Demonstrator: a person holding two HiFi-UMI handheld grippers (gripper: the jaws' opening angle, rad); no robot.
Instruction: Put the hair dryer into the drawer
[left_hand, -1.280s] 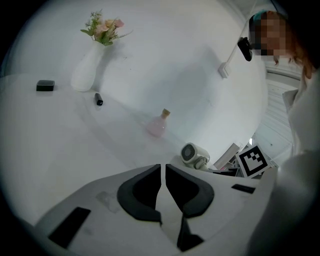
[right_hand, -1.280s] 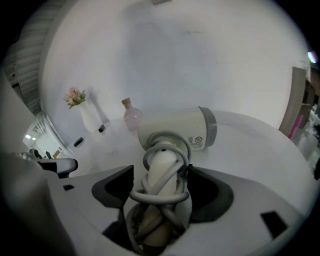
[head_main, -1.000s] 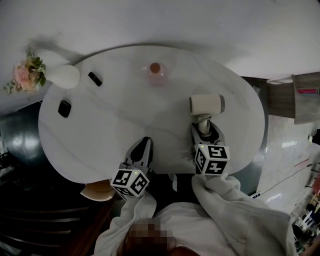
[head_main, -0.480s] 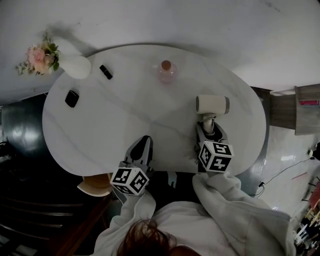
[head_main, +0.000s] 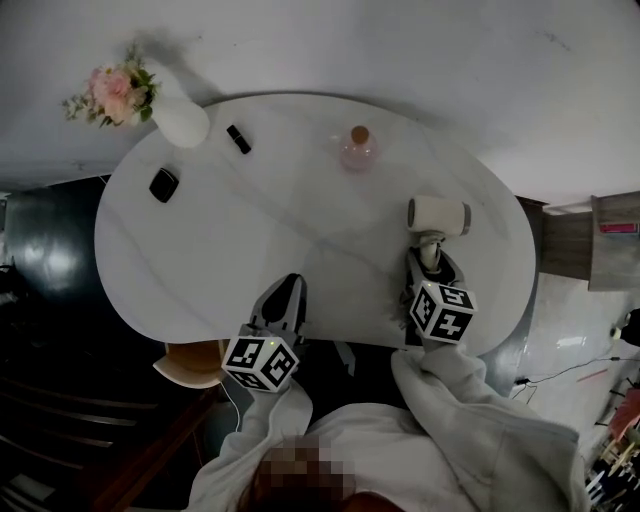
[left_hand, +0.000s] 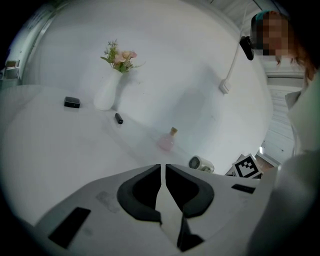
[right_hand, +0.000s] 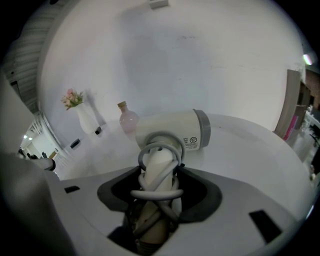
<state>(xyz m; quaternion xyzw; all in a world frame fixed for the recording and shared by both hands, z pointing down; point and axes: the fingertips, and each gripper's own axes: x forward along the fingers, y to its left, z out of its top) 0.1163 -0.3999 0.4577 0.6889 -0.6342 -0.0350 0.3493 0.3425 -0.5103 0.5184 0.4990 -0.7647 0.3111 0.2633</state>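
Since the earlier frames, everything in the head view has been carried rightward together, the table, the things on it and the right gripper alike, which is judged a turn of the camera and not a move of the load.

The right gripper (right_hand: 160, 175) (head_main: 432, 262) is seen clamped on the handle of the cream-white hair dryer with a grey end ring (right_hand: 172, 131) (head_main: 437, 215), its pale grey cord (right_hand: 159, 192) wound round that handle between the jaws. The left gripper (left_hand: 163, 170) (head_main: 283, 300) is held at the near edge of the table, its jaws closed to a thin slit with nothing between them.

The dryer's barrel is found over the white marble-patterned oval table (head_main: 250, 250), near its right end; whether it rests there or is just lifted cannot be told. Farther off, a pink round bottle with a cork (head_main: 357, 152), a white vase of pink flowers (head_main: 180, 122) and two small black objects (head_main: 163, 184) are left untouched.

The grasp is judged done. No drawer is shown in any view, so finding and opening it, probably work for the free left gripper, and the carry and the release remain.
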